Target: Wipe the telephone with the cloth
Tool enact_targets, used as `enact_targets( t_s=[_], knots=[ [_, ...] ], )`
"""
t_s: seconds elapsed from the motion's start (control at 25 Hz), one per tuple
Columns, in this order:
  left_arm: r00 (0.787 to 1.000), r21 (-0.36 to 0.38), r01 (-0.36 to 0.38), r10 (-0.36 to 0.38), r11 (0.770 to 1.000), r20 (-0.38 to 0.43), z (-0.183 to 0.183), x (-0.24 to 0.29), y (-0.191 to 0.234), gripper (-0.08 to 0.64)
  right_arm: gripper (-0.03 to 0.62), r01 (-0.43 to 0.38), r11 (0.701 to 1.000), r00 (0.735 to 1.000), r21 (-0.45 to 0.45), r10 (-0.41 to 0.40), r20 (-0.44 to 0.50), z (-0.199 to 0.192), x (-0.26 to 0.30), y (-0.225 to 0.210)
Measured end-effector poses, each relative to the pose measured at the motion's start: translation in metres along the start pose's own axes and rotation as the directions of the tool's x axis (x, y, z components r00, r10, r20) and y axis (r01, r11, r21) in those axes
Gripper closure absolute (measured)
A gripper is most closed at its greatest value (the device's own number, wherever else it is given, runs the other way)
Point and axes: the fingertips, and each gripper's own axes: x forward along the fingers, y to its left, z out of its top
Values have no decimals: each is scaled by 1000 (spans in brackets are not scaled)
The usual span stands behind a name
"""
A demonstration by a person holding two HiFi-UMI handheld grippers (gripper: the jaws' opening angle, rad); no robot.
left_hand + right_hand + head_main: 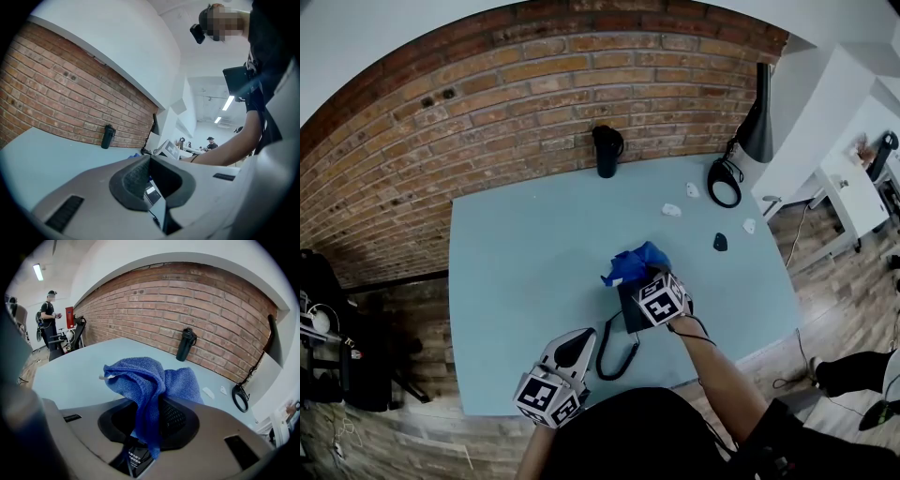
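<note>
Pale blue-green tabletop [516,281] fills most of what we see from the head view, set against a red brick wall [487,103] with wood-plank floor [403,319] around it. Far left of the black desk telephone [630,317], dark gear on the floor [337,328] is cut off by the edge and we cannot identify it.

Just left of the telephone and nearer the person, the left gripper [579,339] hovers with its jaws closed together and nothing between them. The telephone's coiled black cord [612,352] loops out beside it. We see only a flat dark corner of the telephone. The crumpled blue terry cloth [636,262] and the right gripper [158,401] cover the rest, and we cannot make out a handset. That gripper is clamped on the cloth, which bunches above the jaws and hangs down between them onto the telephone.

Beyond the telephone, against the wall, stands a black lidded bottle [607,150]. To the telephone's right lie small white scraps [672,210] and a small black object [720,242], then a coil of black cable [724,183] below a black lamp [757,112].

White print [135,459] shows on a black surface under the right jaws, too small for us to read.
</note>
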Motion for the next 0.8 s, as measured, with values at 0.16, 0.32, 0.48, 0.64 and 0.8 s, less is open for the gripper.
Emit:
enact_targets(
  t_s=[0.16,0.32,0.48,0.64,0.8],
  knots=[
    [1000,0,0,0,1000,7,-3,-1,-2,546,465,0,1000,1000,3,0,-3,-3,-2,2],
    [1000,-4,4,-4,1000,1,-5,-1,-4,546,465,-2,1000,1000,5,3,-13,-6,-3,5],
    [1000,-3,7,-7,1000,-4,-6,-1,-6,546,465,-8,1000,1000,7,8,-18,-10,-3,7],
    [1000,-4,9,-10,1000,-6,-6,-1,-6,546,465,-10,1000,1000,11,10,-24,-13,-5,10],
    [1000,-6,9,-9,1000,2,-6,-2,-5,546,465,-12,1000,999,12,13,-30,-16,-6,13]
  ],
)
